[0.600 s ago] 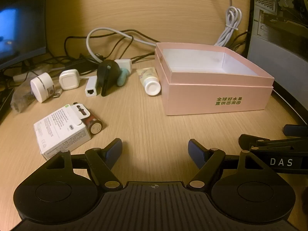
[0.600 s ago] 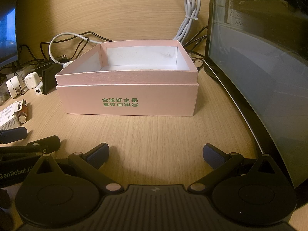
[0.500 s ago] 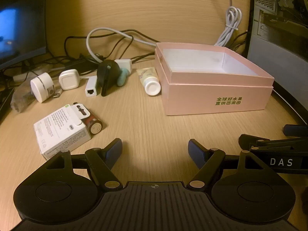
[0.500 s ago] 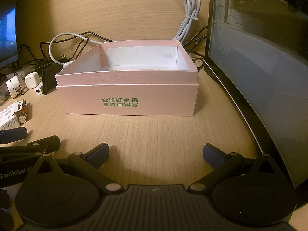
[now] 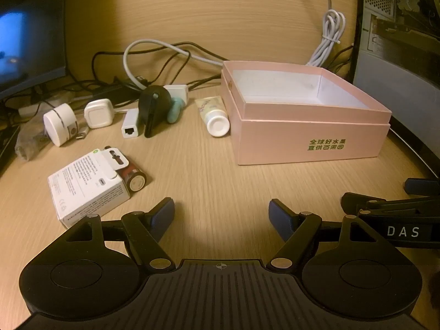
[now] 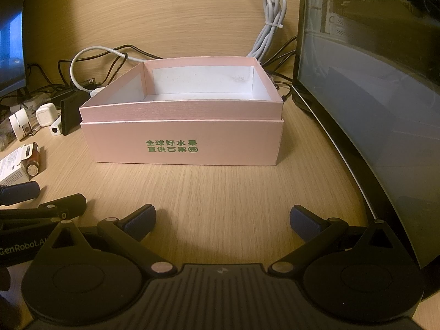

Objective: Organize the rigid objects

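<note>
Nothing has changed over the last half second: the pink box (image 6: pixel 187 140) stays empty on the surface (image 5: pixel 220 181), so organizing has not begun. The white carton (image 5: pixel 88 187), battery (image 5: pixel 136 181) and tube (image 5: pixel 214 115) lie left of it. Left gripper (image 5: pixel 221 216) and right gripper (image 6: pixel 222 220) hover angled downward, jaws spread, holding nothing.

One pink box (image 5: pixel 308 137); one white carton (image 5: pixel 85 189); one battery (image 5: pixel 136 181); one tube (image 5: pixel 214 115); two white plugs (image 5: pixel 59 123).
</note>
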Available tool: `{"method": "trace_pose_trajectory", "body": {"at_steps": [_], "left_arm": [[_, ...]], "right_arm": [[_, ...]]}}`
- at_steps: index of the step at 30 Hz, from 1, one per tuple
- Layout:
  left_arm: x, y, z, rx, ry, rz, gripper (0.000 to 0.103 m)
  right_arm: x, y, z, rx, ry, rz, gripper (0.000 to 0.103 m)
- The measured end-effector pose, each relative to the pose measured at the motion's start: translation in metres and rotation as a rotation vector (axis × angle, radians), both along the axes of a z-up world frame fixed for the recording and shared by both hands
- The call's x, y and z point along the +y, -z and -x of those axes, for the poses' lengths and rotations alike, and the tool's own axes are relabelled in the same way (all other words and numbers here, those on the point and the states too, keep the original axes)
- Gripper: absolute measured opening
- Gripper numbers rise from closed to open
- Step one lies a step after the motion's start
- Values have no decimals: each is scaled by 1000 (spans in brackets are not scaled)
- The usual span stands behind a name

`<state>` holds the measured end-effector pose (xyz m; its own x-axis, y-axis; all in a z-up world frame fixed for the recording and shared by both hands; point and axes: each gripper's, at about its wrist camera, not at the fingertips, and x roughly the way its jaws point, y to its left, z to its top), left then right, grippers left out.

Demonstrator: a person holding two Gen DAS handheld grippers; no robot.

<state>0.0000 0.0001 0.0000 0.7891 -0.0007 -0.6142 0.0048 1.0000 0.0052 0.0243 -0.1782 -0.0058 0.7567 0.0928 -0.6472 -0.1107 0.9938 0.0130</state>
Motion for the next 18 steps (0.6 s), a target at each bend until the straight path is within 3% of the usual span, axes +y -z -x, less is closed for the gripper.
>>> {"method": "trace_pose_trajectory", "body": {"at_steps": [18], "left_arm": [[-1,-1,0,-1,10,0,80]], "right_arm": [[-1,-1,0,-6,3,0,103]]}}
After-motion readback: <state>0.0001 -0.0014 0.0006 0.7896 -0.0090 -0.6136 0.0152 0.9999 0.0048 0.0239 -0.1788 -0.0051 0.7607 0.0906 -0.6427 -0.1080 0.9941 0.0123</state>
